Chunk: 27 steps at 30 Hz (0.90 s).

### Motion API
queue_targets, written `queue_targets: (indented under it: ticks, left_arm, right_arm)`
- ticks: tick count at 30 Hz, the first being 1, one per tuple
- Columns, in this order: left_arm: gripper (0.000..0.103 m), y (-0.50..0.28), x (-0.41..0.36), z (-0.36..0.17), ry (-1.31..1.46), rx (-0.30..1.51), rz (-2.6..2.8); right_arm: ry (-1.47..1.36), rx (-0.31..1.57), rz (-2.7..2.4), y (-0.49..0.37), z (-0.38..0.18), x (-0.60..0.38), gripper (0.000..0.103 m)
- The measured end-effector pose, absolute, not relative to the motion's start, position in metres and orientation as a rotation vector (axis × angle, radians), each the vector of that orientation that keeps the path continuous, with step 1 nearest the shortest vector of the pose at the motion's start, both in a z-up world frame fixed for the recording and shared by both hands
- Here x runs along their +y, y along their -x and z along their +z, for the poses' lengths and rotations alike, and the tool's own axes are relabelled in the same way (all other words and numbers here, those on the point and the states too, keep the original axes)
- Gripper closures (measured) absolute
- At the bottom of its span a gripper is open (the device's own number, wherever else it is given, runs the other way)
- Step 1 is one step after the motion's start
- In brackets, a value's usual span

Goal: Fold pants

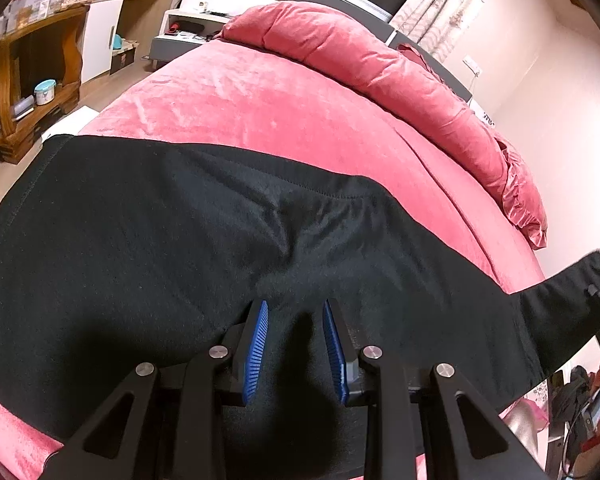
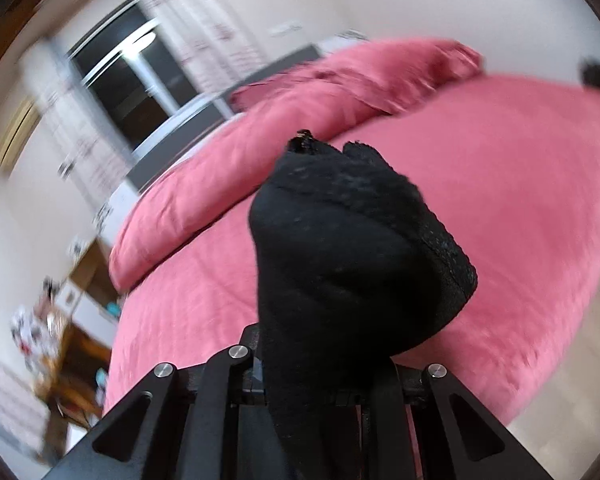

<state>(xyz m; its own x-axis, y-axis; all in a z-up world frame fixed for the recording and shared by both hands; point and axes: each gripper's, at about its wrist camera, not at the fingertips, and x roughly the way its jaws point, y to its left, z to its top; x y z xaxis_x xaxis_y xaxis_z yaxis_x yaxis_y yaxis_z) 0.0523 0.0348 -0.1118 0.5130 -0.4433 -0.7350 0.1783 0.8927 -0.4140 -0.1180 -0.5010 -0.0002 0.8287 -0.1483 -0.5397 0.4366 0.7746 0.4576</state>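
Black pants (image 1: 180, 240) spread across the near edge of a pink bed (image 1: 260, 104), one end lifted off to the right. Soft, light, limp knit; likely to sag and bunch wherever unsupported, so best pinched at hems, waistband or a fold edge rather than mid-panel. Left gripper (image 1: 296, 344) with blue pads (image 1: 256, 352) set a little apart over the cloth, fabric between them; real pinch hard to confirm. Right gripper (image 2: 324, 360) closed on a bunched wad of the pants (image 2: 352, 248), held up above the bed. Plush bedspread, probably grippy, apt to drag cloth. Rolled quilt (image 1: 380, 64) at the head, wooden shelves (image 1: 28, 80), curtains (image 1: 432, 4) beyond.
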Motion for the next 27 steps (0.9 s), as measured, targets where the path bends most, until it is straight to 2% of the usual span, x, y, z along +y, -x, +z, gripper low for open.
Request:
queue_targets:
  ticks: [9,20,24,27]
  left_arm:
    - [0.074,-0.055,0.04,-0.111,0.336,0.961,-0.366]
    - [0.074,-0.054,0.039,-0.111,0.339,0.966,-0.366]
    - [0.074,-0.056,0.038,-0.113,0.336,0.975,-0.371]
    - [0.074,-0.057,0.038,-0.114,0.336,0.977,-0.373]
  right_arm:
    - [-0.231,0.601,-0.164,0.071,0.006,-0.377,0.085]
    - [0.112,0.753,-0.029,0.026,-0.061,-0.257,0.082]
    - [0.2,0.816,-0.002,0.021,-0.086,-0.238,0.078]
    - [0.235,0.872,0.033,0.024,-0.101,-0.227,0.07]
